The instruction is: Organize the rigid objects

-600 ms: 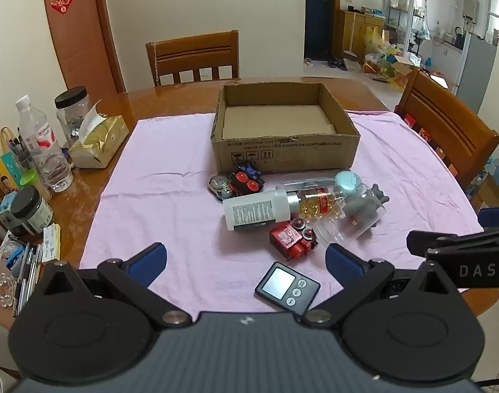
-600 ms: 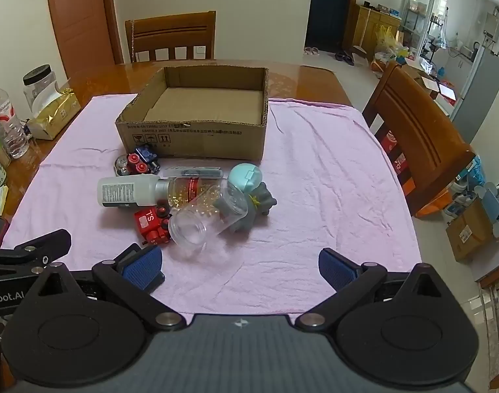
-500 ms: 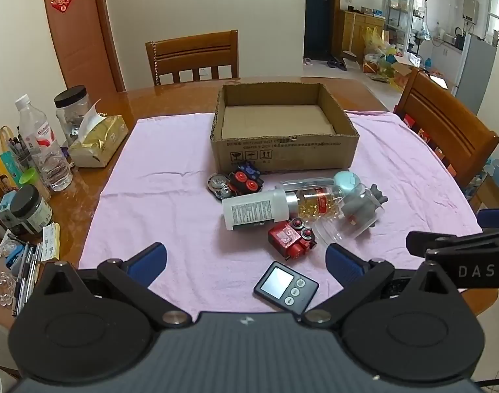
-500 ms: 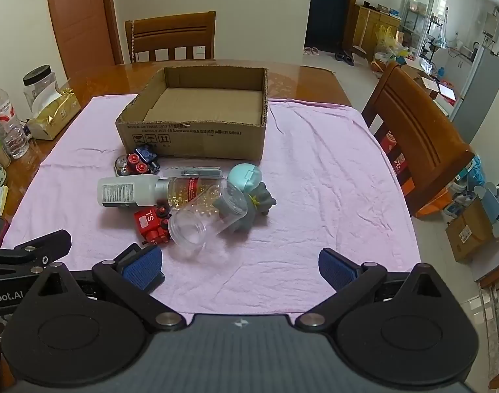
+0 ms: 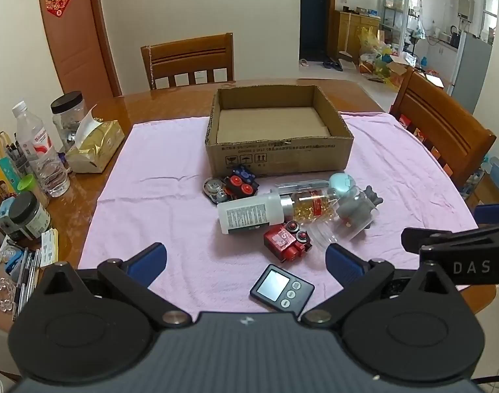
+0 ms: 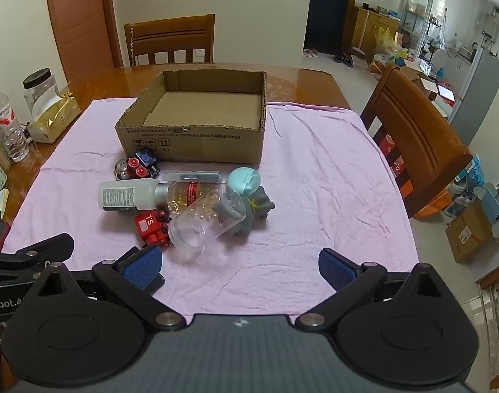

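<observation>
- The open brown corrugated cardboard box (image 5: 278,160) sits on the wrinkled pink cloth (image 5: 157,196), its floor bare.
- Just in front of it lies a heap of hard things: a white plastic bottle (image 5: 249,214) on its side, a clear ribbed jar (image 6: 203,226), a grey figurine (image 6: 257,206) and a red blocky toy (image 5: 287,240).
- A flat black square timer (image 5: 281,287) lies apart, nearer the left gripper (image 5: 246,260).
- Both the left gripper and the right gripper (image 6: 239,267) are spread wide (blue textured pads, nothing between them).
</observation>
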A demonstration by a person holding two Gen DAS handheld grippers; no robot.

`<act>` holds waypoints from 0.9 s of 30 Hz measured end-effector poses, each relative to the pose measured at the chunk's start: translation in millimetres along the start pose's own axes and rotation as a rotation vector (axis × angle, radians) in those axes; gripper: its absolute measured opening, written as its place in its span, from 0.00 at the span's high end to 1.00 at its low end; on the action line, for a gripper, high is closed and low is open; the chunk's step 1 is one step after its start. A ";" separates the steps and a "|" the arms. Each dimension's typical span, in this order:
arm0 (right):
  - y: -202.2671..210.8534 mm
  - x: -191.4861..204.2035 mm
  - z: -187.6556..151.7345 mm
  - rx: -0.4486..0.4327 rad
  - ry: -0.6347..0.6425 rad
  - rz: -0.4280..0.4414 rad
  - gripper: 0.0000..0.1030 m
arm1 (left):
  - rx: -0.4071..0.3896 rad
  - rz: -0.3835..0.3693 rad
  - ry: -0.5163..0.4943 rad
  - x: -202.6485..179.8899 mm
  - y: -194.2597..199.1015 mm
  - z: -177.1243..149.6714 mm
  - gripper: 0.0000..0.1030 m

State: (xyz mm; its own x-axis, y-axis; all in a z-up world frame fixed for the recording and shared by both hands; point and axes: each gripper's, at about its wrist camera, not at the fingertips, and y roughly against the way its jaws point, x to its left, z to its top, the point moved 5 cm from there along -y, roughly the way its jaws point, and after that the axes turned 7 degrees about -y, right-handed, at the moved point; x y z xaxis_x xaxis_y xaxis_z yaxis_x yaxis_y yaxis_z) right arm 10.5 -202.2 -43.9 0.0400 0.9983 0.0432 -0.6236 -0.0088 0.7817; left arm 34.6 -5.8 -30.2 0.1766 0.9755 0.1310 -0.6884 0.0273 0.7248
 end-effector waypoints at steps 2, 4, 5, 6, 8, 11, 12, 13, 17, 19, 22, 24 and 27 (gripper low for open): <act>-0.4 -0.2 -0.5 -0.001 -0.001 0.000 0.00 | 0.000 0.001 -0.003 -0.8 0.6 0.9 0.01; -0.6 -0.6 -0.2 -0.001 -0.001 0.001 0.00 | -0.001 -0.002 -0.003 -1.0 1.0 1.6 0.01; -0.7 -1.1 0.0 -0.001 -0.002 0.001 0.00 | 0.000 -0.003 -0.004 -1.4 0.3 1.6 0.01; -1.2 -1.9 0.5 0.000 -0.004 0.001 0.00 | -0.001 -0.003 -0.005 -1.6 0.0 1.5 0.01; -1.7 -2.6 1.4 -0.001 -0.003 0.001 0.00 | -0.001 -0.003 -0.007 -2.3 0.0 1.9 0.01; -1.6 -3.0 2.0 -0.001 -0.003 -0.002 0.00 | -0.002 -0.003 -0.008 -3.0 -0.1 2.4 0.01; -1.6 -3.4 2.3 -0.001 -0.002 -0.002 0.00 | -0.002 -0.003 -0.008 -3.5 -0.5 2.3 0.01; -1.6 -3.6 2.7 -0.001 -0.002 -0.002 0.00 | -0.001 -0.003 -0.008 -3.7 -0.5 2.2 0.01; -1.7 -3.8 2.5 -0.001 -0.002 0.000 0.00 | -0.002 -0.004 -0.011 -4.3 0.1 2.5 0.01; -1.5 -3.6 2.7 -0.002 -0.002 0.001 0.00 | -0.004 -0.002 -0.010 -4.3 0.6 2.9 0.01; -1.1 -3.7 4.0 -0.004 0.003 0.001 0.00 | -0.005 -0.003 -0.009 -3.7 1.7 3.9 0.01; -0.5 -3.5 4.8 -0.008 0.006 0.002 0.00 | -0.006 -0.002 -0.009 -3.6 2.3 4.6 0.01; -0.5 -3.4 5.7 -0.010 0.007 0.002 0.00 | -0.006 -0.003 -0.011 -2.9 2.0 4.6 0.01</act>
State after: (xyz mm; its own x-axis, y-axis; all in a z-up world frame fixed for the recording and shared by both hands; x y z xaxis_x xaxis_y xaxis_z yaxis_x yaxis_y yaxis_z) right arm 15.2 -205.9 -40.9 0.0333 0.9987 0.0398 -0.6312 -0.0098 0.7756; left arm 35.9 -9.6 -26.0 0.1861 0.9731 0.1360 -0.6919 0.0315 0.7213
